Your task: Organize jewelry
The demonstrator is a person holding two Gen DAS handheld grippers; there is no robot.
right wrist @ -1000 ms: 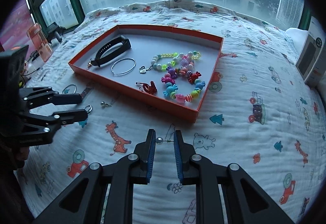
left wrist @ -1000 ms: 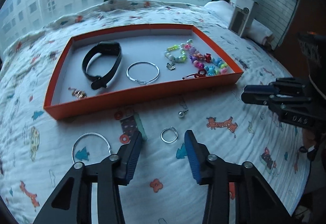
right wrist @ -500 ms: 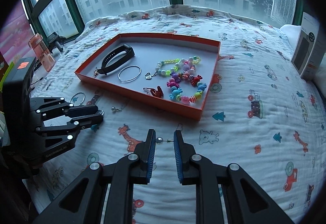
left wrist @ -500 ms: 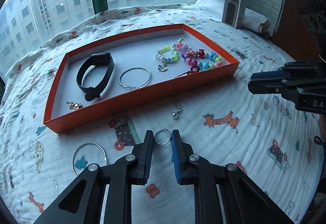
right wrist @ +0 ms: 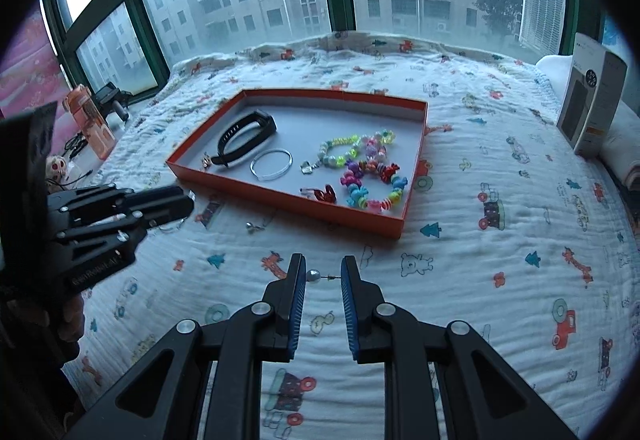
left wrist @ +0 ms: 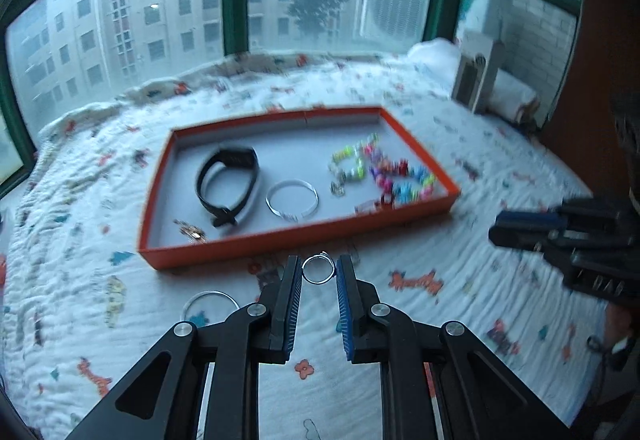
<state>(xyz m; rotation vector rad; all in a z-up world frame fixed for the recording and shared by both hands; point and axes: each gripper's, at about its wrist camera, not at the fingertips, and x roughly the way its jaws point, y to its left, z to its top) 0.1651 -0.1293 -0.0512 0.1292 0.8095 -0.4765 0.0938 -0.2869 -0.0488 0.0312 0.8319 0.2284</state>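
The left gripper (left wrist: pixel 318 274) pinches a thin silver ring (left wrist: pixel 318 269) at centre frame below the orange tray (left wrist: pixel 256 246), while the right gripper (right wrist: pixel 323 276) clasps a pearl stud earring (right wrist: pixel 313 274); such slight grips could let either piece twist free onto the bedspread (right wrist: pixel 500 260).

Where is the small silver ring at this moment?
In the left wrist view, the small silver ring is between the fingertips of the left gripper, near the front wall of the orange tray.

A small silver ring (left wrist: pixel 318 269) and a pearl stud earring (right wrist: pixel 313 274) are each held above the bed.
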